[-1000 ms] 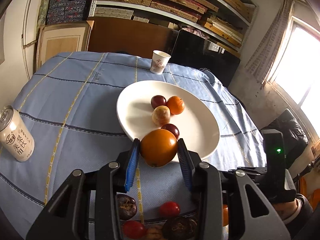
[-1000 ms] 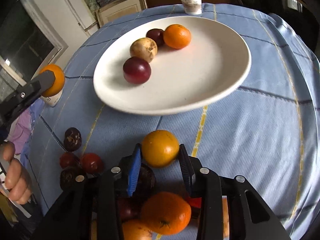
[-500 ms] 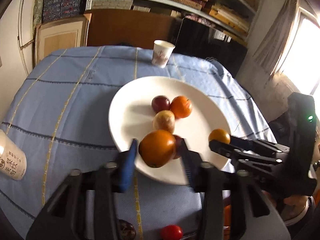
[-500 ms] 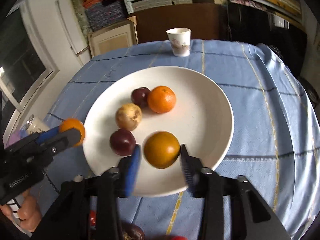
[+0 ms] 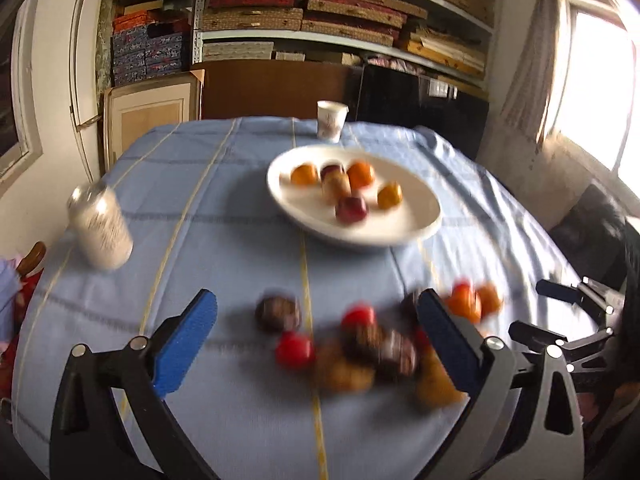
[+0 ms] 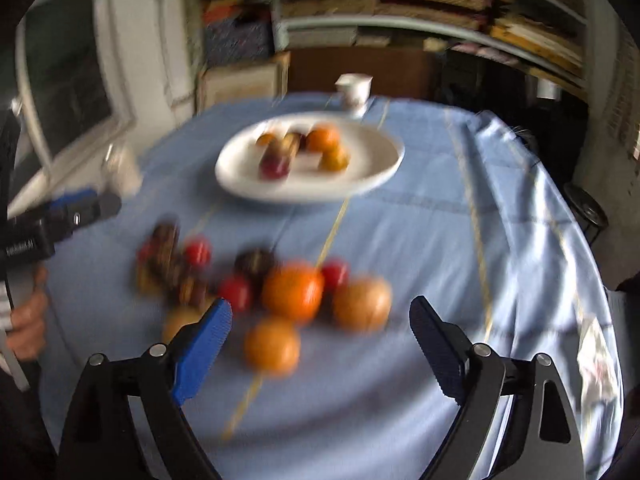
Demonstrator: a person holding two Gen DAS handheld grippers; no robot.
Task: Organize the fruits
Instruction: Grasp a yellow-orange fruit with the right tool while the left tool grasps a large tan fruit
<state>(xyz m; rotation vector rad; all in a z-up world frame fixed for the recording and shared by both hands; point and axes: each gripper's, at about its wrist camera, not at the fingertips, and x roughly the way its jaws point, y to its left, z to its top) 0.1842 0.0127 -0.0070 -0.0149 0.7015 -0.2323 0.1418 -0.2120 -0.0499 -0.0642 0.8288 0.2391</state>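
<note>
Fruits (image 6: 294, 290) lie untouched below both opening, empty tools (image 5: 318, 322).

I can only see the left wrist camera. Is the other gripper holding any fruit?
Observer: No. The right gripper has nothing between its jaws, and they are opening.
Operator: What lies just ahead of it?
Observer: Three orange fruits, close together on the blue cloth.
Operator: And who carries the gripper I look along?
Observer: A person's hand, seen at the picture's edge, wrapped around the handle of the left gripper.
</note>
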